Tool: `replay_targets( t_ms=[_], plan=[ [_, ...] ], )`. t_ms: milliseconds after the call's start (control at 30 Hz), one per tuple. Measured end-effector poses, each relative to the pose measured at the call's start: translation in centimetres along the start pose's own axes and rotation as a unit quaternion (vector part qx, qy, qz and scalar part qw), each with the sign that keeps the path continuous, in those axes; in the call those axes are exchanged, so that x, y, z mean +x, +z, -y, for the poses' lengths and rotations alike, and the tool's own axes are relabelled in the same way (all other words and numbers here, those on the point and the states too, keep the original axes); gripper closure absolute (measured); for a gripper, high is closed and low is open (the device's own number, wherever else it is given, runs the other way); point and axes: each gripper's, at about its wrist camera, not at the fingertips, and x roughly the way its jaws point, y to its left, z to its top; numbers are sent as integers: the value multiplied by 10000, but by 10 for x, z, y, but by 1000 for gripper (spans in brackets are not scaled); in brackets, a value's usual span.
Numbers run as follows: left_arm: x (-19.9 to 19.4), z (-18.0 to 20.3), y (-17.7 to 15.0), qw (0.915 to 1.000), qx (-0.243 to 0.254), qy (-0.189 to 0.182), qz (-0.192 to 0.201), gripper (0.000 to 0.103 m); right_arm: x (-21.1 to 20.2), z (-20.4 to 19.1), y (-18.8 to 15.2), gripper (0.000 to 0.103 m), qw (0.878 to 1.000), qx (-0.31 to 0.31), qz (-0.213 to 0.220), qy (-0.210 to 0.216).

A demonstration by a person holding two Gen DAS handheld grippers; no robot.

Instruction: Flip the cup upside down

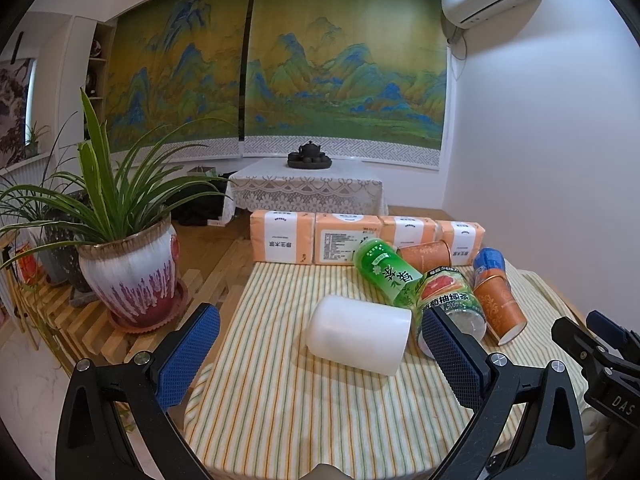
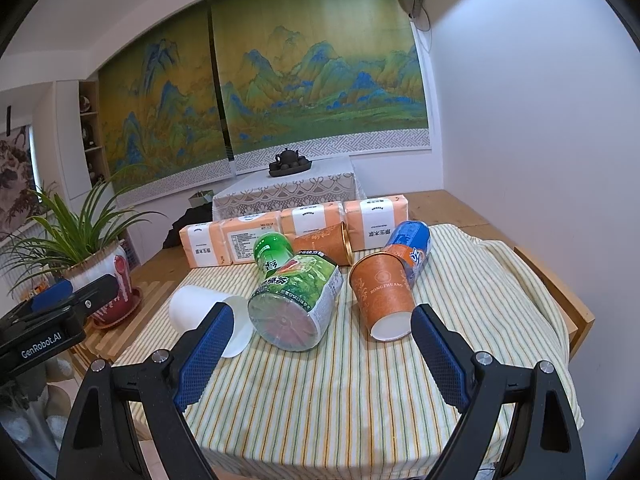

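A white plastic cup [image 1: 358, 332] lies on its side on the striped cloth, straight ahead of my open, empty left gripper [image 1: 320, 354]; it also shows at the left of the right wrist view [image 2: 200, 310]. An orange paper cup [image 2: 382, 300] lies on its side, bottom towards me, ahead of my open, empty right gripper [image 2: 322, 356]; it shows in the left wrist view [image 1: 500, 306]. A second orange cup [image 2: 324, 242] lies further back.
Two green tea bottles [image 2: 296, 300] [image 1: 386, 270] and a blue-orange bottle [image 2: 410, 246] lie among the cups. Tissue packs [image 1: 320, 242] line the cloth's far edge. A potted plant [image 1: 128, 276] stands on a slatted bench left of the table [image 2: 552, 276].
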Motion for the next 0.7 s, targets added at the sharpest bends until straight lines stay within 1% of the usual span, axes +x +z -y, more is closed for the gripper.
replay_targets(
  t_ms=[200, 333, 567, 700],
  plan=[
    [1, -1, -1, 10000, 1, -11, -15, 1, 1, -1, -1, 15, 10000, -22, -13, 7],
    [4, -2, -2, 10000, -46, -33, -63, 1, 8, -3, 0, 15, 9999, -13, -133, 107],
    [13, -12, -5, 9998, -110, 22, -157, 1, 29, -9, 14, 15, 9977, -130, -443, 499],
    [17, -20, -8, 9997, -109, 87, -208, 1, 47, -18, 30, 15, 9949, -394, -605, 699]
  ],
)
